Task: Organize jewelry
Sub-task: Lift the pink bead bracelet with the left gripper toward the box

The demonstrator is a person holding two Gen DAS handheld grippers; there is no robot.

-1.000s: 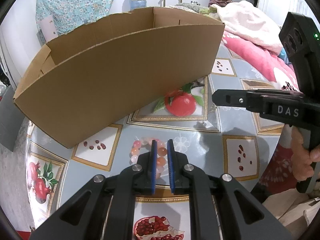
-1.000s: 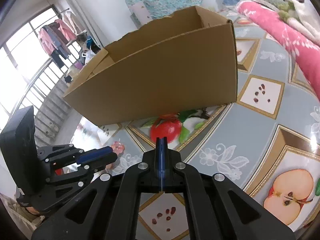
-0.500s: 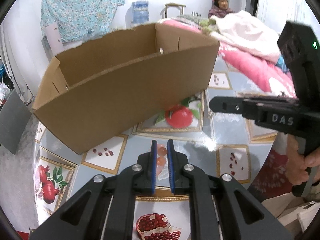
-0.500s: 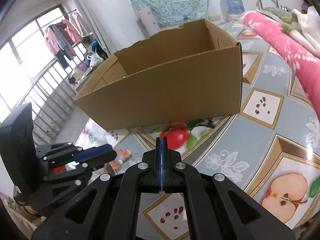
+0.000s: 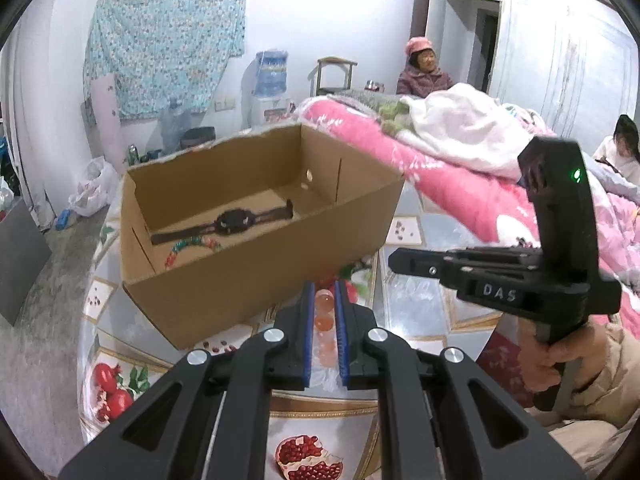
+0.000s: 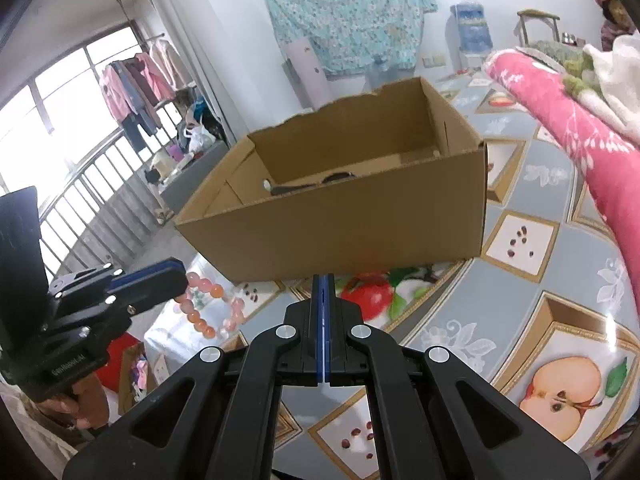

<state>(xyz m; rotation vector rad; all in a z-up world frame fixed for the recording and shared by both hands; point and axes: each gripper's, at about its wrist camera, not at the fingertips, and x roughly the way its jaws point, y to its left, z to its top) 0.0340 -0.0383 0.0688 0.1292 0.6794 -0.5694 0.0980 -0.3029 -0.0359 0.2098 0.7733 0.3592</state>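
Observation:
My left gripper [image 5: 322, 292] is shut on a pink and orange bead bracelet [image 5: 323, 312] and holds it in the air in front of the open cardboard box [image 5: 280, 276]. The bracelet hangs from the left gripper [image 6: 176, 280] in the right wrist view [image 6: 208, 308] too. Inside the box lie a black watch [image 5: 232, 222] and a green and red bead string [image 5: 188, 246]. My right gripper [image 6: 323, 280] is shut and empty, near the box's front wall [image 6: 360, 236]; it also shows at the right of the left wrist view [image 5: 394, 258].
The box stands on a table with a fruit-patterned cloth [image 6: 540, 320]. Pink bedding [image 5: 460, 184] lies behind and to the right of the box. A person in a pink hat [image 5: 422, 68] sits at the back.
My left gripper has risen with the bracelet, lifting it off the table. The inside of the box has come into view. The right gripper has risen a little and stays shut.

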